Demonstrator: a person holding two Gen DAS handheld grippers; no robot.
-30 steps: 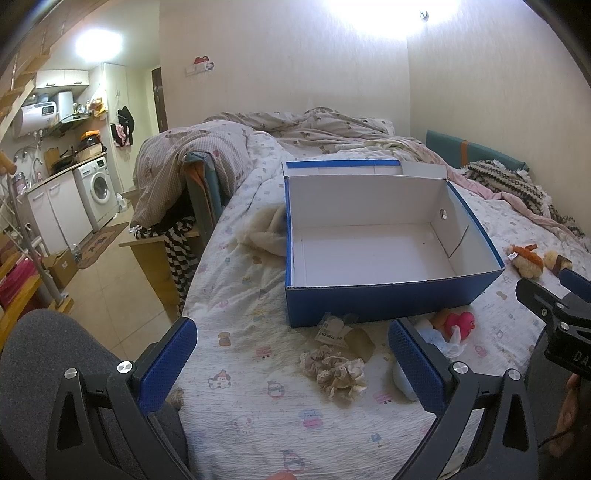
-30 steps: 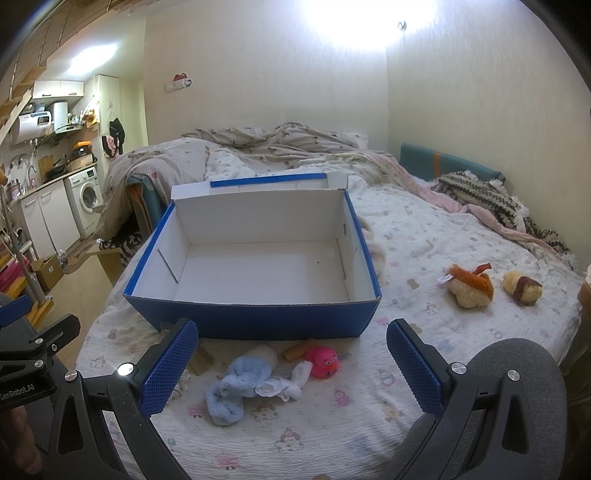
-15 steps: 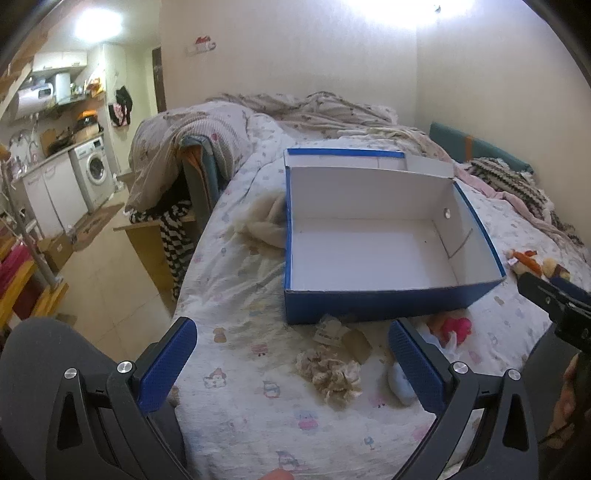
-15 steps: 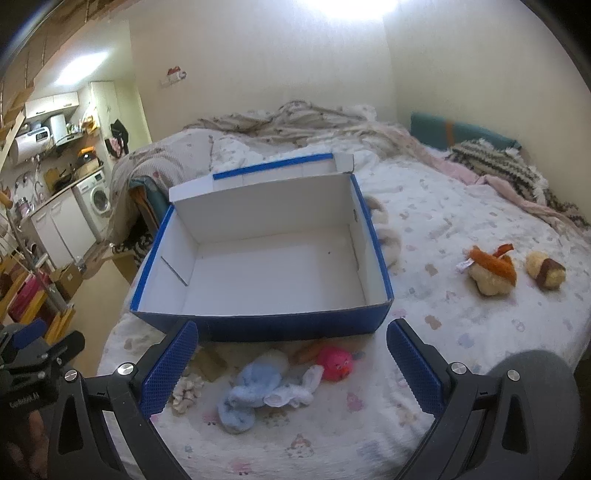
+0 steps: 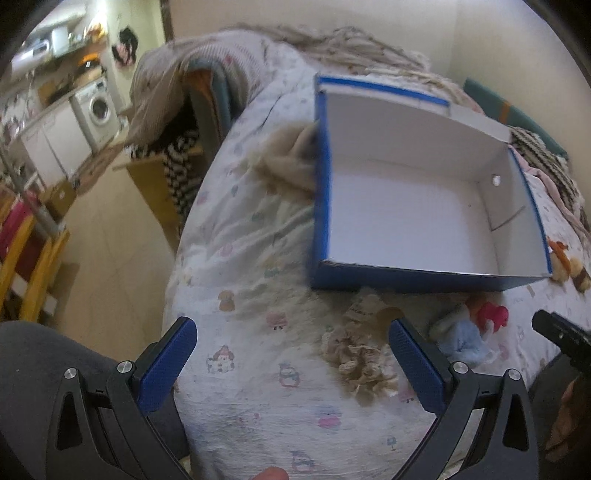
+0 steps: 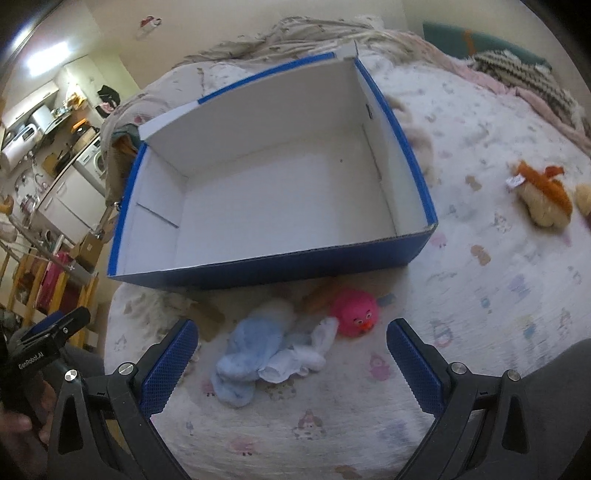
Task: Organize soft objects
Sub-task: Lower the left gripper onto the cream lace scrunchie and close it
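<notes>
An empty blue box [image 5: 413, 280] [image 6: 273, 267] with a white inside sits on the bed. In front of it lie a beige lace cloth [image 5: 360, 360], a light blue sock bundle [image 6: 255, 356] [image 5: 461, 338] with a white sock [image 6: 299, 356], and a pink round plush [image 6: 354, 312] [image 5: 489, 314]. My left gripper [image 5: 291, 363] hangs open above the bed, the lace cloth just inside its right finger. My right gripper [image 6: 291, 363] is open above the blue and white socks. An orange and cream plush [image 6: 543, 199] lies to the right of the box.
A beige fluffy item [image 5: 286, 164] lies against the box's left side. A rumpled blanket [image 6: 314, 33] is piled behind the box. The bed's left edge [image 5: 184, 236] drops to the floor, with a wooden stand [image 5: 162, 170] and a washing machine [image 5: 98, 107] beyond.
Both grippers have tilted down and moved closer over the bed and box. The box now shows from above. Nothing was taken hold of; both stay open.
</notes>
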